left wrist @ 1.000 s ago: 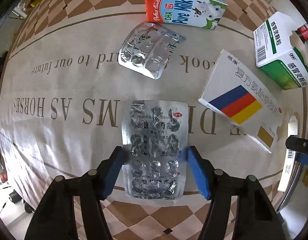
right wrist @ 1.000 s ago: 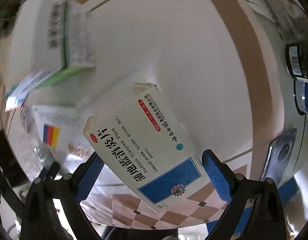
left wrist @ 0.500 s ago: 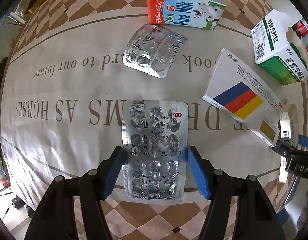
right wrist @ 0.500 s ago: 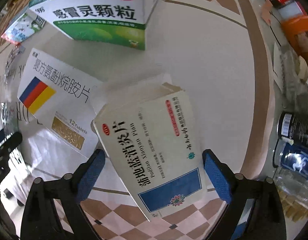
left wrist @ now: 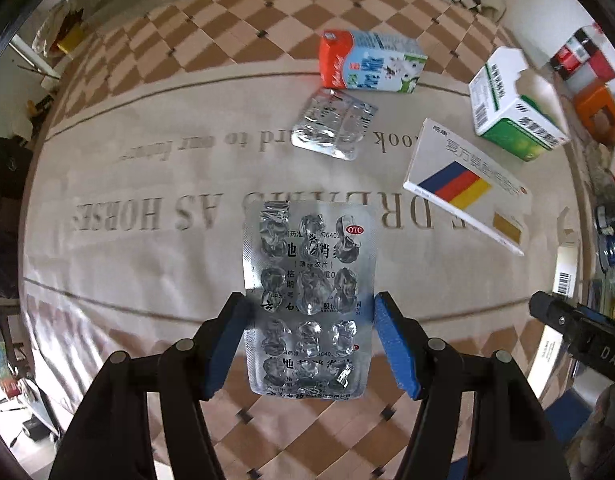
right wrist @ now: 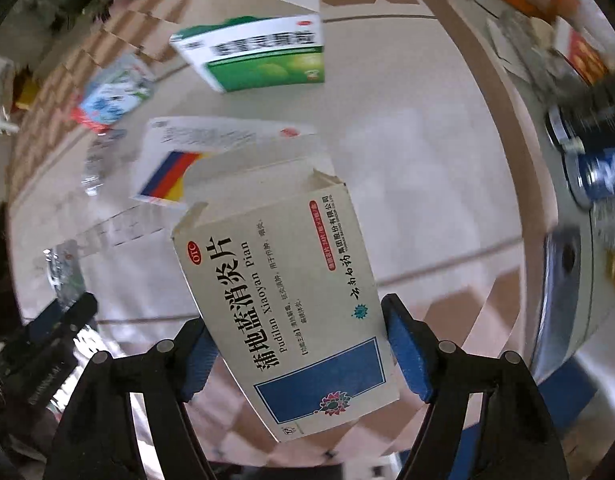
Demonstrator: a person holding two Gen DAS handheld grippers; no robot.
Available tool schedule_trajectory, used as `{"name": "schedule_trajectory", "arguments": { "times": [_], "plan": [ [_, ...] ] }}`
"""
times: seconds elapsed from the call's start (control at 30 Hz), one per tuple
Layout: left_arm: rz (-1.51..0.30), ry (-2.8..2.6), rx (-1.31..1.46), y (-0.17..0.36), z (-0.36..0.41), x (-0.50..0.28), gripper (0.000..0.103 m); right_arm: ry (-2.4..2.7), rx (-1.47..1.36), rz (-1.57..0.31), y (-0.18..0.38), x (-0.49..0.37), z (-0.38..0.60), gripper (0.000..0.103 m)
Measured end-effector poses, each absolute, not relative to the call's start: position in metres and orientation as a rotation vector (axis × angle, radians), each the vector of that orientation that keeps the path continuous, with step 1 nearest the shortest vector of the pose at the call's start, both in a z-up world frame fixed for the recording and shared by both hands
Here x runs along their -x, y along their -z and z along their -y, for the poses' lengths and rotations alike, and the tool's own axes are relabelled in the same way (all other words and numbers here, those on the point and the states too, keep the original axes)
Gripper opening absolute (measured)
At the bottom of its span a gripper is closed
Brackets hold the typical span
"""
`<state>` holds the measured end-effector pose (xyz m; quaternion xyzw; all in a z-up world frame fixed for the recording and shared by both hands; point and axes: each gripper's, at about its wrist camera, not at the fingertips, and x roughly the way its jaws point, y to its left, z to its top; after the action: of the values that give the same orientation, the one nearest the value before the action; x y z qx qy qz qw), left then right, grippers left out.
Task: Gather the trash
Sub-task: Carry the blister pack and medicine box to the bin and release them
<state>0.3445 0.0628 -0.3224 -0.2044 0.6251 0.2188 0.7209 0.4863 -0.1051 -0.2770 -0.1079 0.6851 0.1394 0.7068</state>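
My left gripper [left wrist: 309,342] is shut on a silver blister pack [left wrist: 309,300] and holds it lifted above the tablecloth. My right gripper [right wrist: 299,354] is shut on a white-and-blue medicine box [right wrist: 291,308] with an open end flap, held above the table. On the cloth lie a second blister pack [left wrist: 333,124], a milk carton [left wrist: 371,62], a flat box with a blue-red-yellow stripe [left wrist: 465,186], and a green-and-white box [left wrist: 511,120]. The striped box [right wrist: 167,172] and green box [right wrist: 263,56] also show in the right wrist view.
The beige tablecloth [left wrist: 147,184] with printed lettering covers a round table with a checkered border. Cans and jars [right wrist: 599,168] and an orange box [left wrist: 597,110] crowd the right edge. The right gripper's body [left wrist: 579,332] shows at the lower right of the left wrist view.
The left gripper has lifted the blister pack off the cloth and pulled back. The right gripper has raised and turned with the medicine box, so the table items now sit farther away.
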Motion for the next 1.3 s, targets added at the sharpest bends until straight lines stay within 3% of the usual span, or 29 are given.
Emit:
{"name": "schedule_trajectory", "arguments": {
  "times": [0.3, 0.5, 0.67, 0.87, 1.17, 1.3],
  "plan": [
    [-1.25, -0.409, 0.403, 0.266, -0.06, -0.216, 0.062, -0.362, 0.179, -1.412, 0.232, -0.314, 0.084, 0.078],
    [-1.237, -0.318, 0.403, 0.26, -0.055, -0.115, 0.062, -0.352, 0.117, -1.406, 0.238, -0.191, 0.075, 0.078],
    [-1.297, -0.284, 0.429, 0.281, -0.041, -0.053, 0.062, -0.328, 0.103, -1.481, 0.278, -0.107, 0.087, 0.078],
    [-1.41, -0.29, 0.509, 0.354, -0.028, 0.005, 0.062, -0.287, 0.125, -1.621, 0.373, -0.045, 0.11, 0.078],
    [-1.598, -0.342, 0.688, 0.562, -0.034, 0.035, 0.062, -0.274, 0.055, -1.755, 0.554, -0.018, 0.141, 0.078],
    [-1.636, -0.322, 0.788, 0.63, -0.041, 0.04, 0.062, -0.27, 0.044, -1.79, 0.622, -0.017, 0.14, 0.078]
  ]
}}
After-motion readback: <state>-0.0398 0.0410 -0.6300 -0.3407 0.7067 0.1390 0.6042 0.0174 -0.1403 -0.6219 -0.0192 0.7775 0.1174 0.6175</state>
